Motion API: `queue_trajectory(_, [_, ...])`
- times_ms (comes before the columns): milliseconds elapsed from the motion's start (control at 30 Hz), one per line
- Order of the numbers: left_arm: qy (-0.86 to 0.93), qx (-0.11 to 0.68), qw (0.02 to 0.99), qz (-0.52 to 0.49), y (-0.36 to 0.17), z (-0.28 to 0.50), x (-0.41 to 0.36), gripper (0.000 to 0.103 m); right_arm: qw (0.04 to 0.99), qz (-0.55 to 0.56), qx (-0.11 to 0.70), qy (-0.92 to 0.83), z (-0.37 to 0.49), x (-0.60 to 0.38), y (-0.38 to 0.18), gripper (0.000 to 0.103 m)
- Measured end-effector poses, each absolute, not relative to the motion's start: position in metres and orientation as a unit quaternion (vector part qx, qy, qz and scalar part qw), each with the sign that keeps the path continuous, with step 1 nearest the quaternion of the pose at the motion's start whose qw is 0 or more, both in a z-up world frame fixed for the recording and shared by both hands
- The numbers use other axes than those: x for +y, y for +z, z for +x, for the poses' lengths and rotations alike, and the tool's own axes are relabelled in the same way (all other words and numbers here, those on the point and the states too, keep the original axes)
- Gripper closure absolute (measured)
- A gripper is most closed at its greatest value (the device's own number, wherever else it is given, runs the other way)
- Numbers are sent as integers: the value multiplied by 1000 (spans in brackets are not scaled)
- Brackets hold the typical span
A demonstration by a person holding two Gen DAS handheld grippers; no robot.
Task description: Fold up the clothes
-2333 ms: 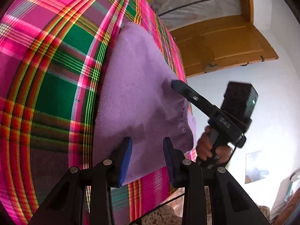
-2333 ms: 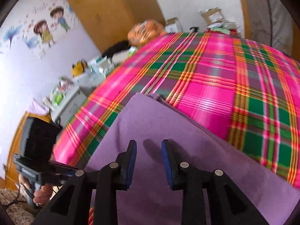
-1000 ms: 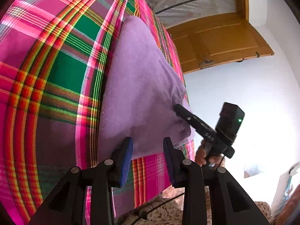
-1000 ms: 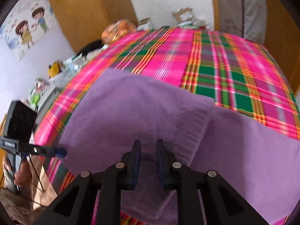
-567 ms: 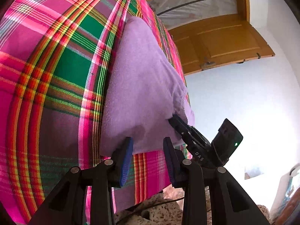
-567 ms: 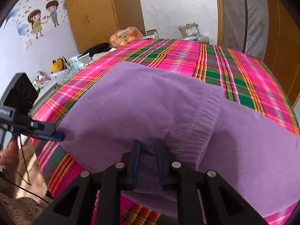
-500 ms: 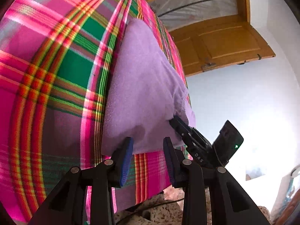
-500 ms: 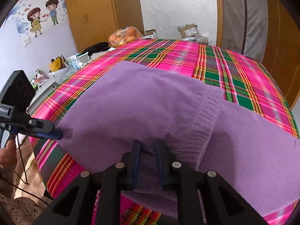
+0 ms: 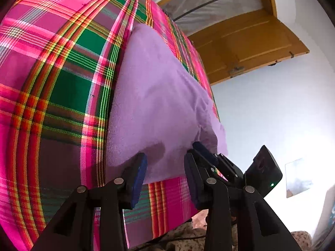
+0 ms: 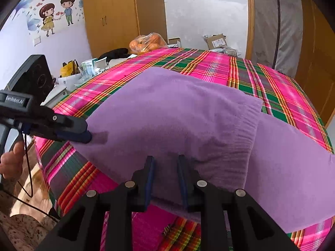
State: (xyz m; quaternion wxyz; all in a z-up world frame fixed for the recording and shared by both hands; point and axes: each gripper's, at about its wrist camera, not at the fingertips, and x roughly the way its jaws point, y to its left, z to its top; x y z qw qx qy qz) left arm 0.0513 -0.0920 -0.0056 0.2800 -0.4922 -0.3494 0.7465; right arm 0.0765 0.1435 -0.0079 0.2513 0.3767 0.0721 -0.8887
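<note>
We see the purple sweater [image 10: 178,121] on the plaid-covered bed [image 10: 278,87]. Our right hand-held gripper [image 10: 165,167] pinches its near folded edge; the left hand-held gripper [image 9: 165,167] gapes wide at its corner. Only the right view shows the wardrobe [image 10: 117,14].

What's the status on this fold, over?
Left hand-held gripper open at purple sweater near edge. Right hand-held gripper pinching its folded hem. Sweater lying on plaid bedspread, nothing in the way.
</note>
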Motion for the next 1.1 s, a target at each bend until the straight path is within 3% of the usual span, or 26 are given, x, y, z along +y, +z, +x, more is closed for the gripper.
queue_trajectory(167, [755, -331, 277, -494, 0, 39, -86, 64, 249, 377, 73, -889, 81, 143, -8, 75])
queue_trajectory(867, [808, -260, 197, -492, 12, -82, -78, 65, 259, 373, 49, -890, 82, 149, -10, 74])
queue_trajectory(1100, [797, -274, 203, -499, 7, -103, -82, 65, 258, 374, 49, -890, 84, 148, -11, 74])
